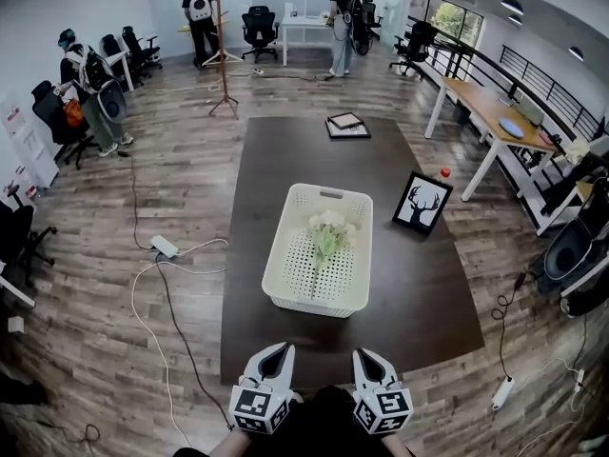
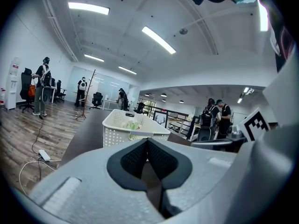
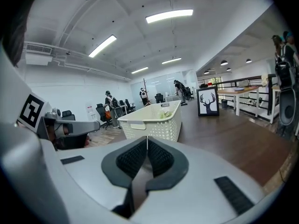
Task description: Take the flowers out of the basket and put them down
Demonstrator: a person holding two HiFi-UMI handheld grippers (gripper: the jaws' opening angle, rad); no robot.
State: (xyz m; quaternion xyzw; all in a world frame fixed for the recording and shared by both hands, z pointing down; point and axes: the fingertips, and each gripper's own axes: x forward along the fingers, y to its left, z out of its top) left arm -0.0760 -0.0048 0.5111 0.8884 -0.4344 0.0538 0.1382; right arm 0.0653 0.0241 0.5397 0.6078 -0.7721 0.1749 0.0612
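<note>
A white perforated basket stands on the dark table. Inside it lies a bunch of pale flowers with green stems; the blooms also show over the rim. My left gripper and right gripper hover side by side at the table's near edge, short of the basket. Both are shut with nothing between the pads.
A framed deer picture stands right of the basket, with a small red thing beyond it. A flat dark frame lies at the table's far end. Cables and a power strip lie on the wooden floor at left. People stand at the room's far side.
</note>
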